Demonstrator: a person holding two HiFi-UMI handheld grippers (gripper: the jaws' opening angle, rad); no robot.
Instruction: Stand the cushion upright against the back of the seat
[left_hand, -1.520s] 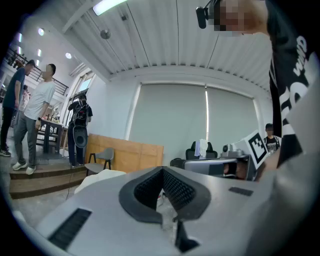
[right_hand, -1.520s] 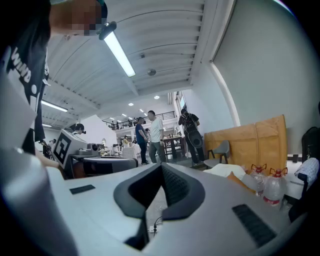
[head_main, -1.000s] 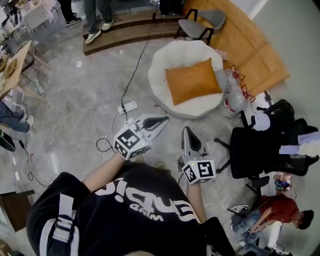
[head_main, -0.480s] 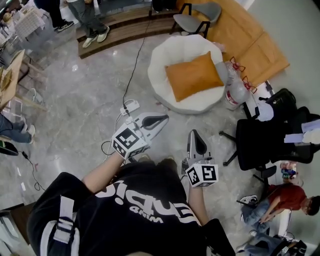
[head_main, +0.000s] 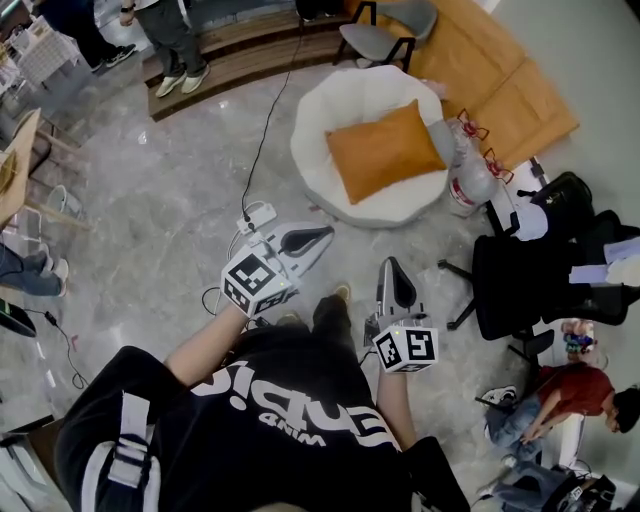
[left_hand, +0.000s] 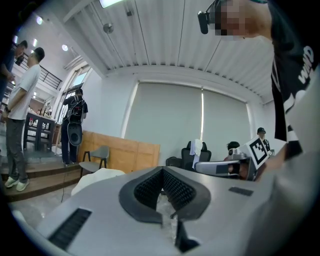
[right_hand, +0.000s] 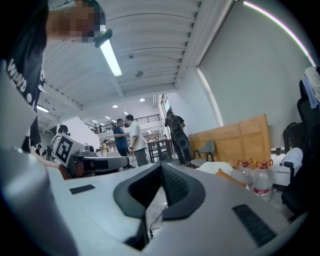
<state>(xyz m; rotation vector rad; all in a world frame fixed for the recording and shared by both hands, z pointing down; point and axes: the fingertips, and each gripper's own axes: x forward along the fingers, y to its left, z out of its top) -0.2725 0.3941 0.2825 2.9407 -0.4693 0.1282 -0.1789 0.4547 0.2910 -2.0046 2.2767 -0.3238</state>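
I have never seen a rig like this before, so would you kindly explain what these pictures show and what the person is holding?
No robot here: a person carries a hand-held two-jaw claw in each hand. The head view comes from a camera on the person's head, looking steeply down; the left claw and right claw show there. The other two pictures come from cameras riding on each claw, looking along its jaws. Both claws are shut and hold nothing. Ahead on the grey floor sits a round white seat with an orange cushion lying on it, not yet stood upright. Water bottles stand beside the seat.
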